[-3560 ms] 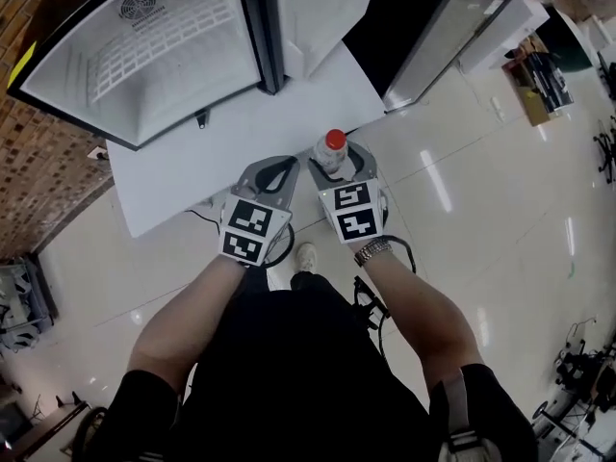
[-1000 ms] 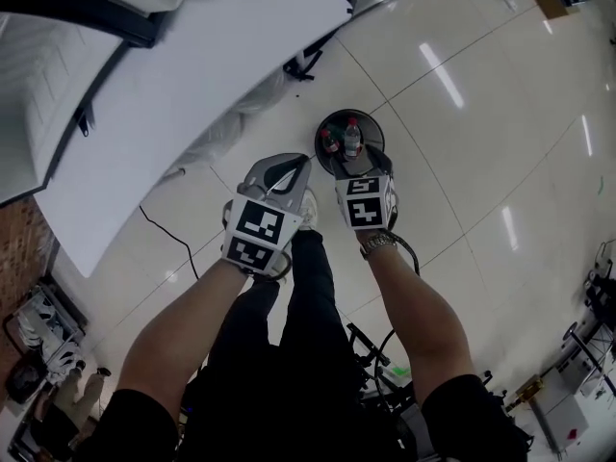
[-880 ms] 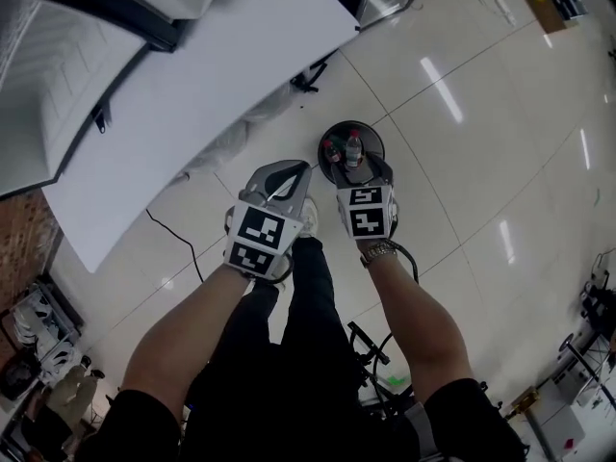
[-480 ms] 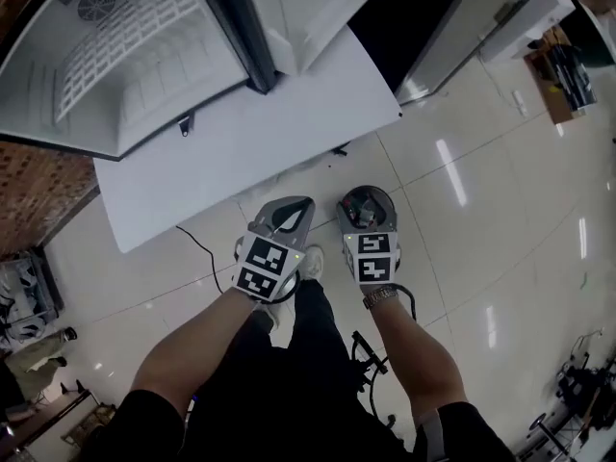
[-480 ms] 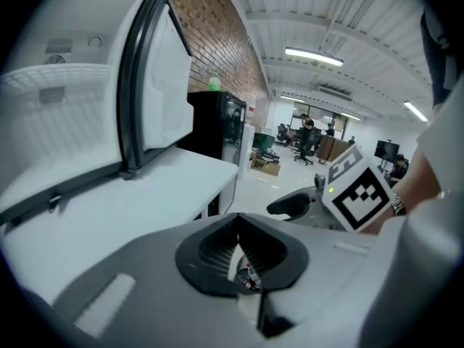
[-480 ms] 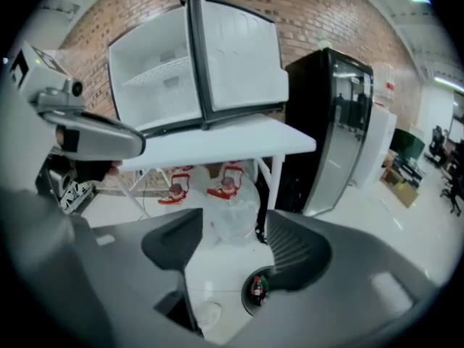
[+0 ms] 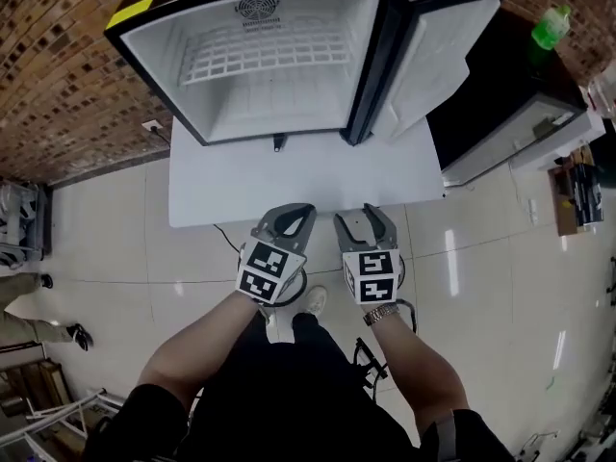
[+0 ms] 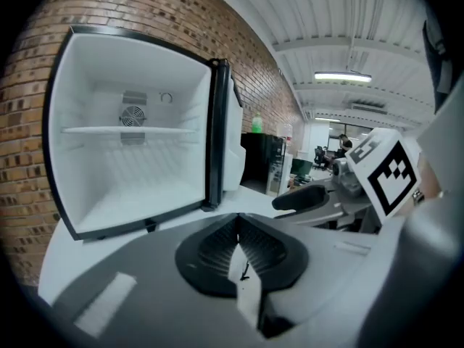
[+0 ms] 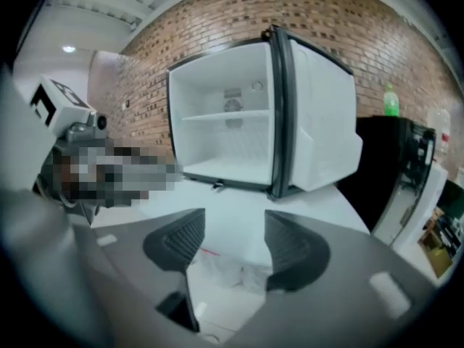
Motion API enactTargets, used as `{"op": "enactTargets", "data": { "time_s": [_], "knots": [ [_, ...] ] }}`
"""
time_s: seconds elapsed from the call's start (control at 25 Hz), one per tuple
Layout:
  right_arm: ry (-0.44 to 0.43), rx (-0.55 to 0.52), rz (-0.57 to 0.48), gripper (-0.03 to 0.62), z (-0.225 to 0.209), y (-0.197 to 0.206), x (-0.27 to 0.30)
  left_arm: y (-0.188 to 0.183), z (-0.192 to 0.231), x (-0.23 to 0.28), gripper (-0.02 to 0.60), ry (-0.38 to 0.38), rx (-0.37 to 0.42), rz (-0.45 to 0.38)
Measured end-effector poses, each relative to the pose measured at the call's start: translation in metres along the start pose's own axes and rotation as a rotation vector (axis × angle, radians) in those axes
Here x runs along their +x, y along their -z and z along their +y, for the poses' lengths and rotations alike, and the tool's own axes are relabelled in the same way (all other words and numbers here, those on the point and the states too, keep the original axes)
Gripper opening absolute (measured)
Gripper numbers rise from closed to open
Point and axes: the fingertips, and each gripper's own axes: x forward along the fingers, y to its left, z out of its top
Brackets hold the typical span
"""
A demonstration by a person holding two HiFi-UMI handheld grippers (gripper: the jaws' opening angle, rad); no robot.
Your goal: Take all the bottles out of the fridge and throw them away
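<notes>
Fridge looks emptied, you're probably near done

Your left hand-held gripper [image 7: 294, 212] is pinched together; your right hand-held gripper [image 7: 360, 219] is apart with nothing between, jaws just been closing a bit. Past the white counter [image 7: 289, 181], the open fridge [image 7: 279, 115] shows no bottles. One green bottle [image 7: 551, 27] sits on the black cabinet [image 7: 510, 104] beside it, brick wall [image 7: 58, 85] behind.

Nothing legible at the open fridge [image 7: 241, 104]: a small line of print under the fan grille [image 7: 255, 9] on its back wall is too small to read. The yellow sticker [image 7: 130, 12] on its top corner looks blank, and the green bottle [image 7: 551, 27] shows no readable label.
</notes>
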Motion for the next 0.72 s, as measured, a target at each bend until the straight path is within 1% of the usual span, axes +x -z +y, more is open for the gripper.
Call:
{"op": "enactTargets", "data": {
  "time_s": [0.16,0.36,0.64,0.72],
  "knots": [
    [-0.037,-0.067,-0.063,0.247,0.039,-0.051,0.008,-0.015,0.036,-0.038,0.003,-0.055,-0.009,-0.057],
    [-0.068,-0.121,-0.133,0.227,0.082,-0.106,0.013,-0.028,0.075,-0.081,0.003,-0.104,-0.013,-0.099],
    [-0.069,-0.155,-0.210,0.170,0.120,-0.162,0.014,-0.050,0.109,-0.124,0.003,-0.127,0.011,-0.157],
    [-0.067,-0.164,-0.227,0.166,0.128,-0.175,0.013,-0.056,0.116,-0.132,0.003,-0.130,0.020,-0.175]
  ]
}}
